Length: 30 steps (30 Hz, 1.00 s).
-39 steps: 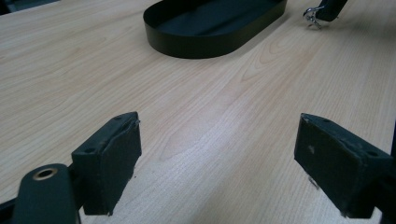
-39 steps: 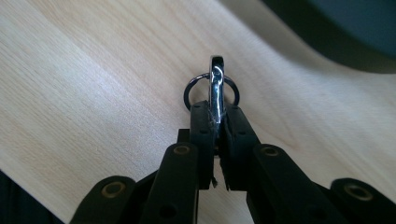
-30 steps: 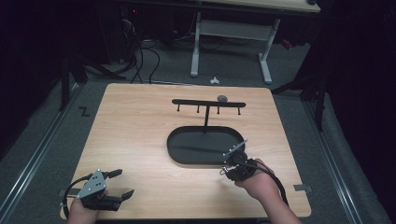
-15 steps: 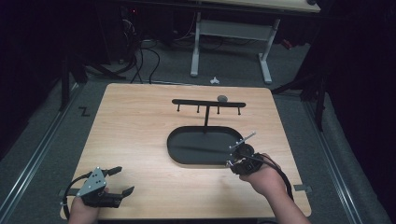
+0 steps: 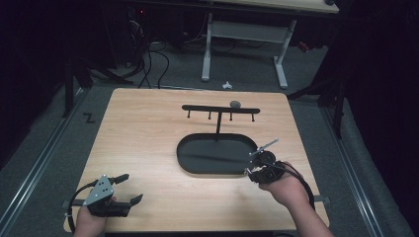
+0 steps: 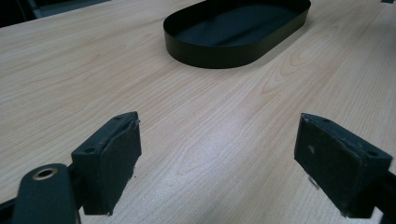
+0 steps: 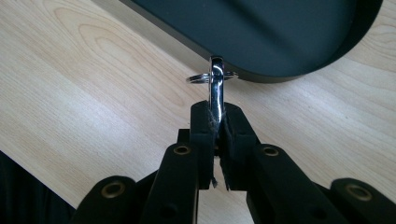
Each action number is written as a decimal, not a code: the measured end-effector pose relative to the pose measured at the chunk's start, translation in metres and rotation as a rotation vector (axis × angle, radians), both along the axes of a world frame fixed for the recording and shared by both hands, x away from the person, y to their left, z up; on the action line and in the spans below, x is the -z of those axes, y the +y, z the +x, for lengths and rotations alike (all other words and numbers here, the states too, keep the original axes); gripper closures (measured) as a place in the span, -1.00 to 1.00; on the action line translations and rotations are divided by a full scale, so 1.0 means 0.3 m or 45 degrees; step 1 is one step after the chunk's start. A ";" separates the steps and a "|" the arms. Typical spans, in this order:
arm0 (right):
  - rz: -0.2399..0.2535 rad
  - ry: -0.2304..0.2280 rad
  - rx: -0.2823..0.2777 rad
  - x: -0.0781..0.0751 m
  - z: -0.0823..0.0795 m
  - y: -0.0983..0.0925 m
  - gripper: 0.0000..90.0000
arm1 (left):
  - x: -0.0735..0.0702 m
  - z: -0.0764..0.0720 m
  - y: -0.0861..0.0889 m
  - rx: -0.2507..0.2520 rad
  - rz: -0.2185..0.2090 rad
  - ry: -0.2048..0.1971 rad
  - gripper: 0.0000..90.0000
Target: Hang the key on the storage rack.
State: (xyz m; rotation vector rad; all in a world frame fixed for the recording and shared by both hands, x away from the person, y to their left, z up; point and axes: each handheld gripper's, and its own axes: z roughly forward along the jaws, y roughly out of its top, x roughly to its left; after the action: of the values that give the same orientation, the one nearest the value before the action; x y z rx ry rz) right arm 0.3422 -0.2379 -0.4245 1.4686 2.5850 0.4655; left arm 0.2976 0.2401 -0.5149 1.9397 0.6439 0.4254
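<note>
The table is pale wood-grain, smooth with a soft sheen. The oval tray looks like matt black metal, though plastic is possible. The key ring and its clip are polished, mirror-bright metal. The gripper pads are dull, rubbery black, frayed at the edges.
</note>
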 end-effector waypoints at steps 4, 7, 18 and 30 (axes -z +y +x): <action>-0.011 -0.009 0.001 -0.007 -0.001 -0.012 0.87 | 0.001 -0.008 0.002 0.017 0.018 0.003 -0.66; 0.056 0.018 0.034 -0.022 0.006 -0.029 0.87 | 0.001 -0.016 0.006 0.014 0.010 0.010 -0.66; 0.017 -0.040 0.104 -0.126 0.025 -0.063 0.87 | -0.004 -0.025 0.011 0.042 0.005 -0.014 -0.66; 0.005 -0.101 0.159 -0.206 0.073 -0.087 0.87 | -0.005 -0.036 0.019 0.052 0.006 -0.009 -0.66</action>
State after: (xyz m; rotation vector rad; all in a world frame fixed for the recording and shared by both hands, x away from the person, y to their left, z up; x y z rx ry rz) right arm 0.3640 -0.2640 -0.3625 1.5680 2.4165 0.5020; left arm 0.2869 0.2458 -0.5133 1.9515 0.5984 0.4082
